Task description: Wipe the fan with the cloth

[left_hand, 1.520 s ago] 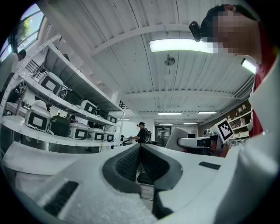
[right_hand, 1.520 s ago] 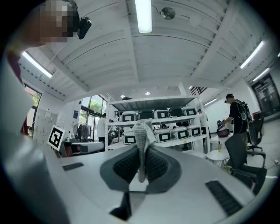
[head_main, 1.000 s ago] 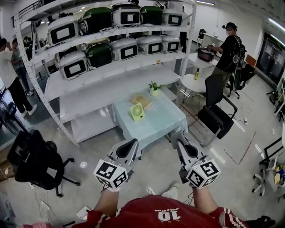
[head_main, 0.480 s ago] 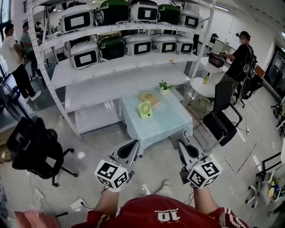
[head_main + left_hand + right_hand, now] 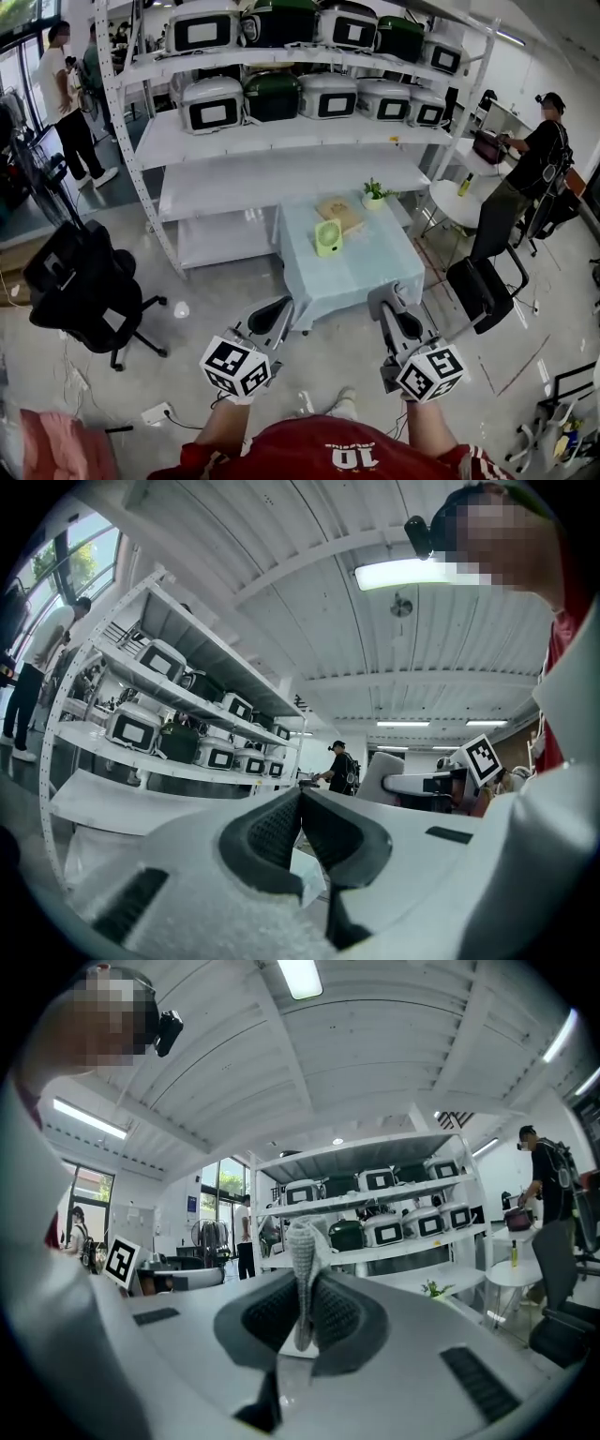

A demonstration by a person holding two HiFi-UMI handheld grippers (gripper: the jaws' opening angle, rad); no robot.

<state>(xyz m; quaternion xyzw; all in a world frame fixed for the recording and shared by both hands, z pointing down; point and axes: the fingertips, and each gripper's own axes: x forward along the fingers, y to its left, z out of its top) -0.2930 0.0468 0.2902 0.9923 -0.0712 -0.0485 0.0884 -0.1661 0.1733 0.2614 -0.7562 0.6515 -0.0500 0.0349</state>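
Note:
A small green fan (image 5: 328, 238) stands upright on a low table with a pale blue cover (image 5: 361, 277), ahead of me in the head view. Behind the fan lie a brown flat piece (image 5: 339, 213) and a small potted plant (image 5: 375, 192). My right gripper (image 5: 384, 300) is held short of the table's front edge. In the right gripper view, that gripper (image 5: 305, 1283) is shut on a grey knitted cloth (image 5: 302, 1255) that sticks up from the jaws. My left gripper (image 5: 277, 307) (image 5: 300, 794) is shut with nothing in it, also short of the table.
A white shelving rack (image 5: 281, 155) loaded with several cookers stands behind the table. A black office chair (image 5: 80, 281) is on the left, another black chair (image 5: 483, 281) on the right beside a round white table (image 5: 455, 202). People stand far left (image 5: 66, 89) and far right (image 5: 530, 169).
The view has swung left and the table with the fan now sits further right and slightly nearer. Both grippers keep their pose in front of me, still shut.

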